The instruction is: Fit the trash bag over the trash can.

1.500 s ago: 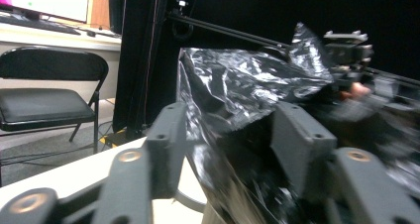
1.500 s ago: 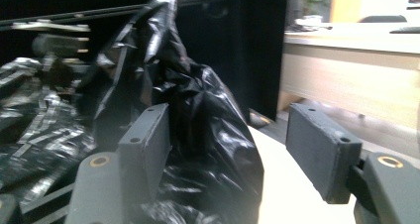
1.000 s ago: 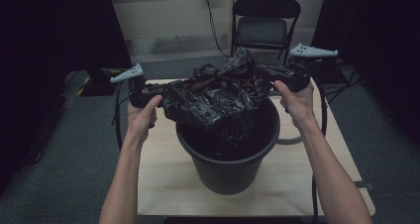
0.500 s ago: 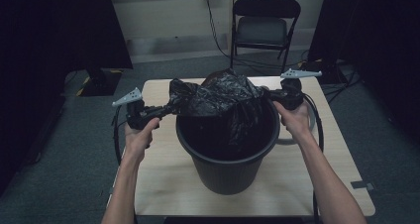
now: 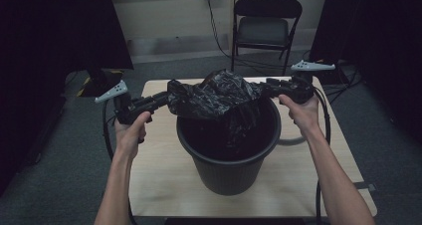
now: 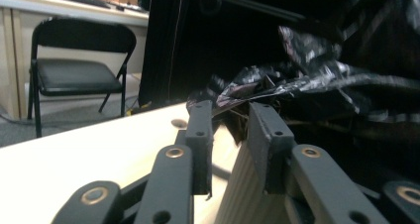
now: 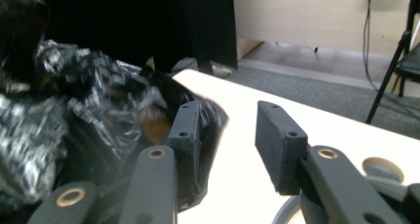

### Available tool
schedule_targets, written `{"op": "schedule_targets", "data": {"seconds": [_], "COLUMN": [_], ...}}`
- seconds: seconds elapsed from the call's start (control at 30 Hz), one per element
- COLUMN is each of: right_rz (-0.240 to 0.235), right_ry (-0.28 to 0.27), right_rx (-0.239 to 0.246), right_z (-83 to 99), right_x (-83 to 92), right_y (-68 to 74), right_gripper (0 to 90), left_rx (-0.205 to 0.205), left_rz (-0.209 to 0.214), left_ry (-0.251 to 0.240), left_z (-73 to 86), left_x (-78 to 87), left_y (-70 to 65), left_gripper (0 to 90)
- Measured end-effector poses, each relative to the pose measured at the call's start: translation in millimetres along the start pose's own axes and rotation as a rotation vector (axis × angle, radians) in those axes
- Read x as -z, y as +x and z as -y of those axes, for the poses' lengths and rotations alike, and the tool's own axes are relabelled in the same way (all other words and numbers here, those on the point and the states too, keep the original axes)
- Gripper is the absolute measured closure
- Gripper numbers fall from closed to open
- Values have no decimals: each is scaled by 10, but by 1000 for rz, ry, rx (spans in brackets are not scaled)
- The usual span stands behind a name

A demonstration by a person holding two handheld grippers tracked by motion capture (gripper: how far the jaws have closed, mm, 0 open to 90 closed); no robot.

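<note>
A crumpled black plastic bag (image 5: 214,98) lies over the mouth of a black bucket (image 5: 229,170) on the wooden table (image 5: 159,180), and part of it hangs inside. My left gripper (image 5: 166,96) is at the bag's left edge. Its jaws have just been opening; in the left gripper view (image 6: 230,110) the bag's edge (image 6: 297,85) sits just past the tips, unpinched. My right gripper (image 5: 263,88) is at the bag's right edge. Its jaws have also just been opening. In the right gripper view (image 7: 228,110) the film (image 7: 74,110) rests against one finger and bare table shows in the gap.
A folding chair (image 5: 266,21) stands beyond the far edge of the table. Black curtains hang at both sides. Cables trail from both grippers, one looping on the table (image 5: 298,140) right of the bucket. Bare table lies in front of and left of the bucket.
The bag has come down from above the bucket onto its mouth. Both hands have sunk, and the left hand has moved out to the left.
</note>
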State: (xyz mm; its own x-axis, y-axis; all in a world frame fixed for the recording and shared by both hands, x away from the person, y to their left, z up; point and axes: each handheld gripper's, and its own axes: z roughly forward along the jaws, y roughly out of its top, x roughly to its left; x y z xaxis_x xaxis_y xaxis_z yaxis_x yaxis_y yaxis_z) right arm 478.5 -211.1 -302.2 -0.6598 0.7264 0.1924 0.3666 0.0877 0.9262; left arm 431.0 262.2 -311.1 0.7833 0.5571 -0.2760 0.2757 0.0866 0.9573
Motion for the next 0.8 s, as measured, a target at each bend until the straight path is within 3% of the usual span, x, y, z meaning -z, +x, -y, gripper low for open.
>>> {"op": "schedule_targets", "data": {"seconds": [0.23,0.33,0.47,0.53,0.7,0.73,0.8], "right_rz": [73,69,8,-47,-97,-99,-100], "right_ry": [-19,-48,-89,-93,-62,-62,-55], "right_rx": [-4,-5,19,35,62,66,71], "right_z": [-93,-113,-193,-213,-151,-127,-83], "right_x": [155,234,296,287,287,304,343], "right_y": [-54,-52,95,203,343,352,362], "right_gripper": [552,554,564,564,541,532,510], "left_rx": [23,29,25,3,-68,-81,-116], "left_rz": [-1,-5,0,27,109,114,85], "left_ry": [-29,-47,-34,-29,-1,8,29], "left_z": [-48,-65,-108,-122,-65,-43,-3], "left_x": [11,17,-67,-123,-155,-146,-104], "left_y": [23,28,-3,-65,-275,-323,-402], "left_gripper": [692,671,610,553,472,457,416]}}
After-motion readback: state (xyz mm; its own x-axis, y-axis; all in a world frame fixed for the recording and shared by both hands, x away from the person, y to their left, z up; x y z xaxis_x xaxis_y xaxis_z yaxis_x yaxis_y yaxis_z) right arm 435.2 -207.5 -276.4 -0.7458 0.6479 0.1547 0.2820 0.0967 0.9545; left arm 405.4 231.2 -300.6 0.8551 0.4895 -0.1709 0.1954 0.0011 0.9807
